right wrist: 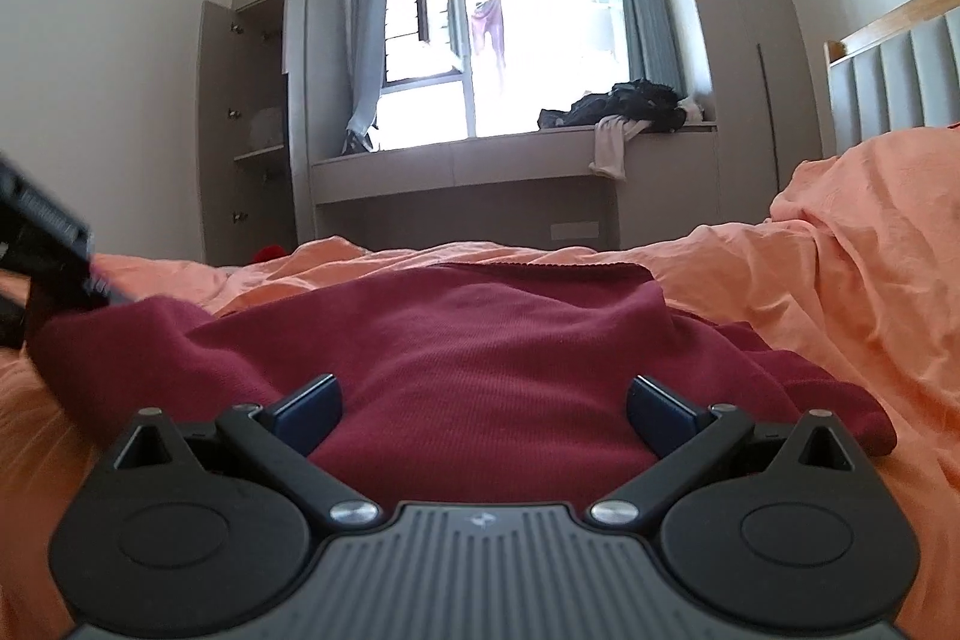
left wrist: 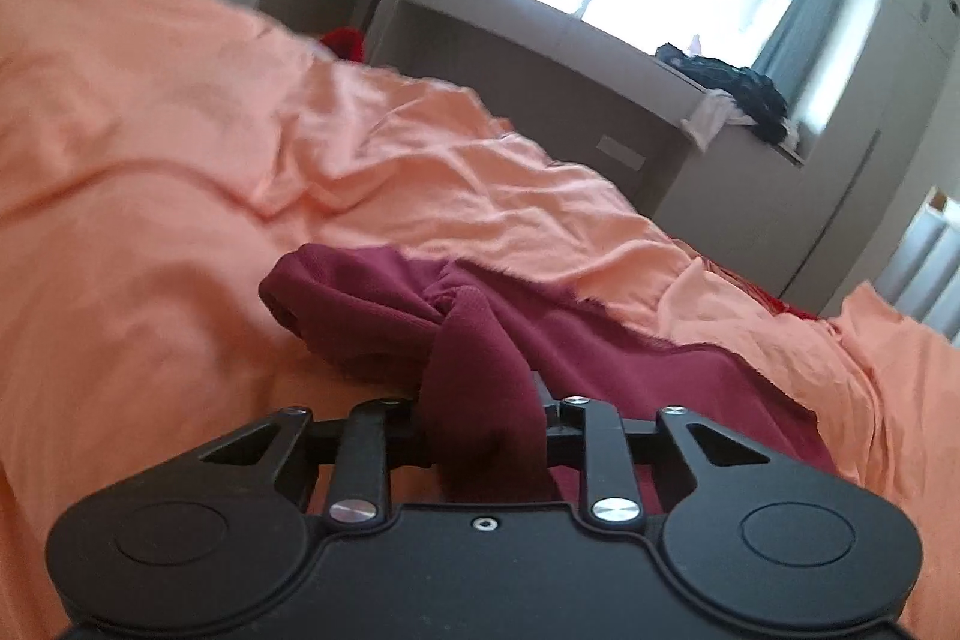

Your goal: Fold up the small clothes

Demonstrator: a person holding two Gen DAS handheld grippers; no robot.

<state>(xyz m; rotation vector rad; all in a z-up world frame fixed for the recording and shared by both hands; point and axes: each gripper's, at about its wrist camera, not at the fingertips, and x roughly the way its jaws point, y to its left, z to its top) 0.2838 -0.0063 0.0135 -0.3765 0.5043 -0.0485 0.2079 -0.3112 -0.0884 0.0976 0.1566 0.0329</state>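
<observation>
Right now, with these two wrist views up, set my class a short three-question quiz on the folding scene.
1. True or false: the left hand-held gripper has maroon cloth pinched between its fingers.
2. What colour is the bedding under the maroon garment?
3. The right hand-held gripper is: A) shut on the garment, B) open over the garment, C) out of view.

Key:
1. True.
2. Orange.
3. B: its blue pads stand wide apart, nothing clamped.

Bedroom backdrop
Orange sheet (right wrist: 840,268) rumpled on the bed; dark clothes (right wrist: 624,103) heaped on the window ledge (right wrist: 456,166); grey curtains (right wrist: 366,40); open cupboard (right wrist: 252,124).
</observation>
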